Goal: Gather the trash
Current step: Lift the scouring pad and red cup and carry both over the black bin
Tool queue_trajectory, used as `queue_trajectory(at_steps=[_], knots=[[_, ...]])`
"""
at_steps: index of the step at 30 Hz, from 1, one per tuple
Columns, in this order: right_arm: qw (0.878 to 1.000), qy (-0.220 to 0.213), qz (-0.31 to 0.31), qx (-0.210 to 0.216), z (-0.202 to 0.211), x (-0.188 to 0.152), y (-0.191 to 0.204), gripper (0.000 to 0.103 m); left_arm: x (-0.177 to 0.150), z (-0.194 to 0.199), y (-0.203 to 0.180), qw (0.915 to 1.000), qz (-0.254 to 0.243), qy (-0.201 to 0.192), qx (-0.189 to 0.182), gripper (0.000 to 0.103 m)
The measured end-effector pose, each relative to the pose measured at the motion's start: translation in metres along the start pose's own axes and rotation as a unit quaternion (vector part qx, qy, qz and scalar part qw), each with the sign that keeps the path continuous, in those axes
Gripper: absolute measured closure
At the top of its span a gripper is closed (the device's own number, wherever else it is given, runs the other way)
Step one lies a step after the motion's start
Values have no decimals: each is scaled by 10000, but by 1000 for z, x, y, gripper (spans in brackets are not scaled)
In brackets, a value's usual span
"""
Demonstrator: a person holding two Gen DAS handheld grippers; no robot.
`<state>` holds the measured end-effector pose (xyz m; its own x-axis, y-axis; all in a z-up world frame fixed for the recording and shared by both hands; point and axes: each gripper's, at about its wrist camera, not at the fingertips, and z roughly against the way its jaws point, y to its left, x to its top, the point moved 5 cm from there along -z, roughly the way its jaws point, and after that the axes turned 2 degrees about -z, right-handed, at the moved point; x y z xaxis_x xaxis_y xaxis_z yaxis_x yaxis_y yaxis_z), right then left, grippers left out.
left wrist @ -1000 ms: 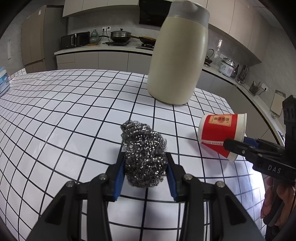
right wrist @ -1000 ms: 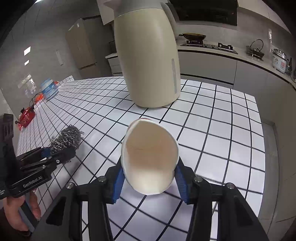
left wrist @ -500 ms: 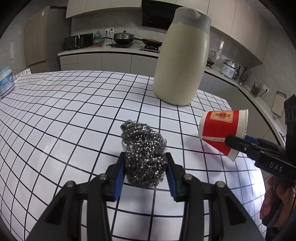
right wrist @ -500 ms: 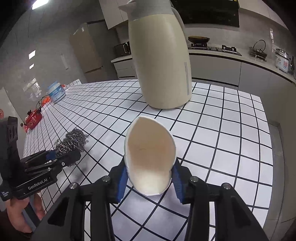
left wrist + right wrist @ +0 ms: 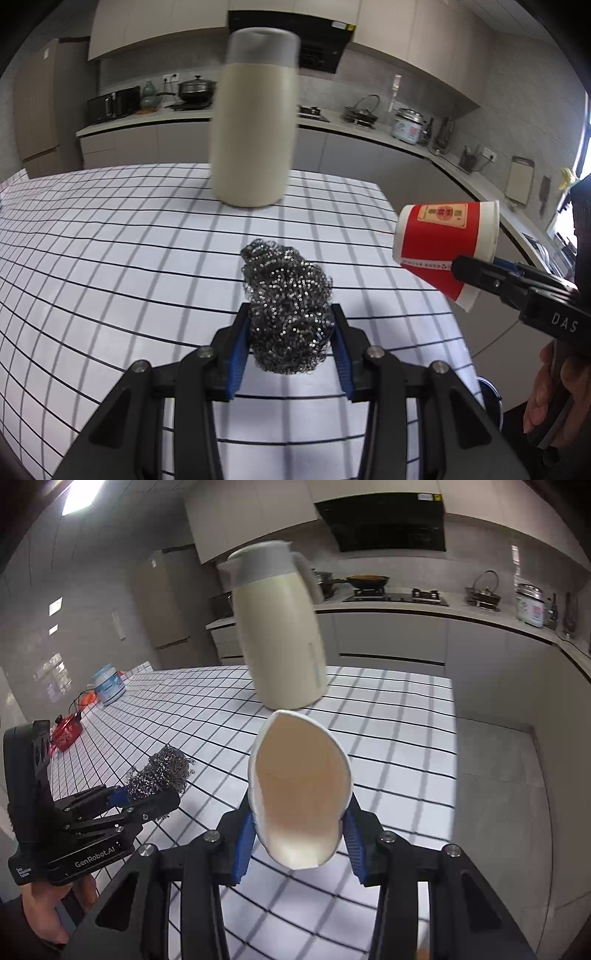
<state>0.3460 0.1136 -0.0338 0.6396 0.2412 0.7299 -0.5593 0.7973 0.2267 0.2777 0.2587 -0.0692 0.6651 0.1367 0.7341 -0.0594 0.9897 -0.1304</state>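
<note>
Your left claw (image 5: 291,354) is clamped on the steel scourer (image 5: 288,310) and your right claw (image 5: 299,834), just squeezed tighter, pinches the paper cup (image 5: 299,790), both lifted off the worktop (image 5: 110,258), cup to the scourer's right, no bin visible.

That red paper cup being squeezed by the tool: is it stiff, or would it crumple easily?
Probably flimsy: the paper cup's mouth is pinched from round into a narrow oval between the right tool's blue pads. It likely weighs little, since it stays put held sideways by the rim end. A harder squeeze might crease it.
</note>
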Motion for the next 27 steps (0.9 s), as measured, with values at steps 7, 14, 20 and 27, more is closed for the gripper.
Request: queue_trajectory(at_steps=[7,14,20,27], knots=[[9988,-212,-285,-330,69,-31,-53,58,-15,20,-74,9993,-290,-70,-245,61],[9965,-302,-467,-627,135,-71,-95,58,-31,40,-138,9979,-496,-99,-412,61],[9949,-327,-501,-810,180,-98,-120,58,-46,53,-177,9970,-604,-119,-478,61],[9940,-341,-576,-861,218,-128,-141,58,-62,63,-209,9965,-683,-105,-481,61]])
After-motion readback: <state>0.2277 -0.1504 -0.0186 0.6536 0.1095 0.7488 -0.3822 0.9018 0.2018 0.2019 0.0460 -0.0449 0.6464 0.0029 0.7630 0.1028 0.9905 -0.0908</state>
